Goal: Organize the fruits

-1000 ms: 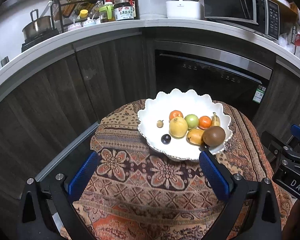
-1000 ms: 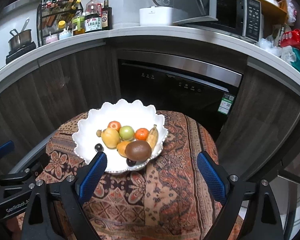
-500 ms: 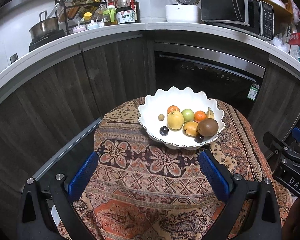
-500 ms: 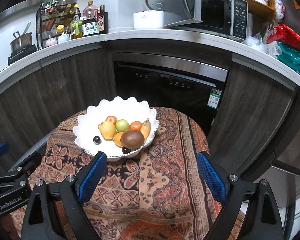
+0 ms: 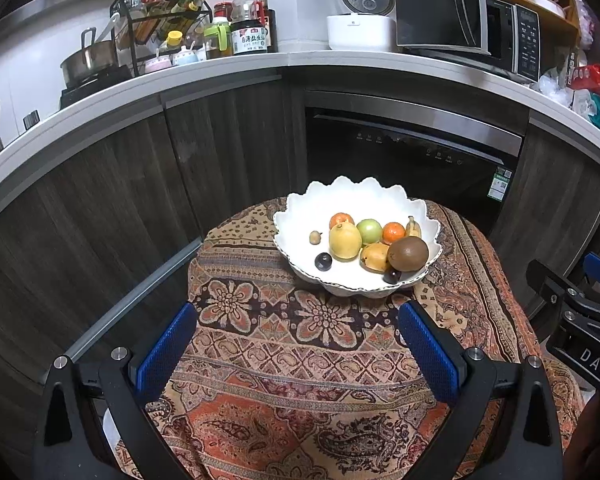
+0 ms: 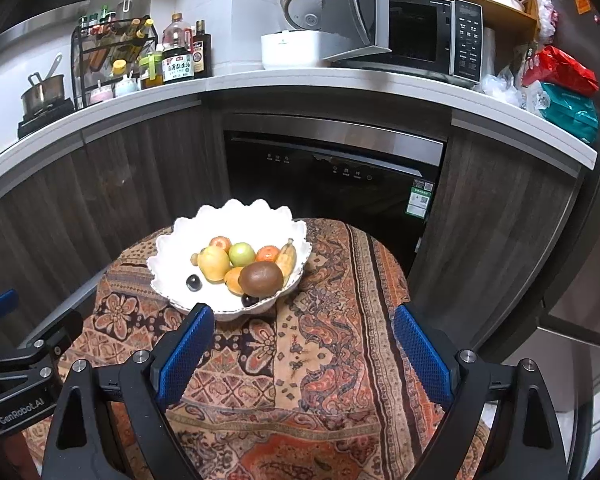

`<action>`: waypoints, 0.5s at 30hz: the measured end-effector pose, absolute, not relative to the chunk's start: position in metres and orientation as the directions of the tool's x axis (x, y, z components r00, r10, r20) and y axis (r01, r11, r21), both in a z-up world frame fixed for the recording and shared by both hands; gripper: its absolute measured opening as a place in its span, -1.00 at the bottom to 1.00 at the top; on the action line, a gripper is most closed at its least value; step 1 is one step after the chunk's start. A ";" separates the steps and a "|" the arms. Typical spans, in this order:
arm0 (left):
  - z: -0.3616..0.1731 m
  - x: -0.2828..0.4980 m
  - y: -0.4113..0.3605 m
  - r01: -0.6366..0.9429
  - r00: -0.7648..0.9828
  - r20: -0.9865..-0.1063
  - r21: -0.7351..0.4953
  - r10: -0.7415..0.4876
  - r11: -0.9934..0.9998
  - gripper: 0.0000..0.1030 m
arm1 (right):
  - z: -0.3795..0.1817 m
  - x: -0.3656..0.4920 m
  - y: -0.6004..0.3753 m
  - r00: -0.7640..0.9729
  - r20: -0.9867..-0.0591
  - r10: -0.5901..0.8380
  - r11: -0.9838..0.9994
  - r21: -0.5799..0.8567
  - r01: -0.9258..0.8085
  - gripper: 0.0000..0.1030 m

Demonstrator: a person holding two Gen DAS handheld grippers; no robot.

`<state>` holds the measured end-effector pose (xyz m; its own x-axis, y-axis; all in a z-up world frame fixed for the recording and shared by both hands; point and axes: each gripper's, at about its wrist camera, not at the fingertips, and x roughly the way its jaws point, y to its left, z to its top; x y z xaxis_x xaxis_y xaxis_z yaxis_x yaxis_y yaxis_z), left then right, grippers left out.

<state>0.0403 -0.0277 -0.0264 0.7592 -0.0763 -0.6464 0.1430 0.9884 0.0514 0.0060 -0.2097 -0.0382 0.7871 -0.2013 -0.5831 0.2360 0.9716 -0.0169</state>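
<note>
A white scalloped bowl (image 5: 380, 200) (image 6: 236, 216) stands on a round table with a patterned cloth (image 5: 300, 360) (image 6: 340, 360). It holds a yellow fruit (image 5: 345, 240), a green apple (image 5: 369, 230), two oranges, a small banana (image 5: 413, 227), a brown kiwi (image 5: 408, 253) (image 6: 261, 278), a mango and dark plums (image 5: 323, 261). My left gripper (image 5: 298, 352) is open and empty, well short of the bowl. My right gripper (image 6: 302, 350) is open and empty, near and right of the bowl.
Dark cabinets and a dishwasher (image 5: 412, 160) stand behind the table. The worktop carries a rice cooker (image 5: 360, 20), a microwave with its door open (image 6: 420, 32), bottles (image 5: 248, 28) and a pot (image 5: 88, 60). The other gripper shows at each view's edge.
Both grippers have pulled back and risen from the bowl, which looks smaller and farther now. Both stay open and empty. The fruit has not moved.
</note>
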 end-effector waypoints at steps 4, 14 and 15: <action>-0.025 0.038 -0.027 0.143 0.762 -0.643 0.051 -0.077 0.988 0.99 | -0.037 0.005 -0.209 0.789 -0.581 -0.201 0.972 -0.016 0.236 0.79; -0.022 0.036 -0.028 0.149 0.764 -0.640 0.054 -0.080 0.987 0.99 | -0.037 0.003 -0.210 0.787 -0.583 -0.199 0.971 -0.009 0.239 0.79; -0.022 0.036 -0.028 0.149 0.764 -0.640 0.054 -0.080 0.987 0.99 | -0.037 0.003 -0.210 0.788 -0.583 -0.198 0.971 -0.010 0.237 0.79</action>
<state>0.0360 -0.0281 -0.0219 0.7639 -0.0802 -0.6403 0.1491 0.9873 0.0543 0.0034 -0.2104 -0.0372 0.7876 -0.1985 -0.5834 0.2371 0.9714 -0.0104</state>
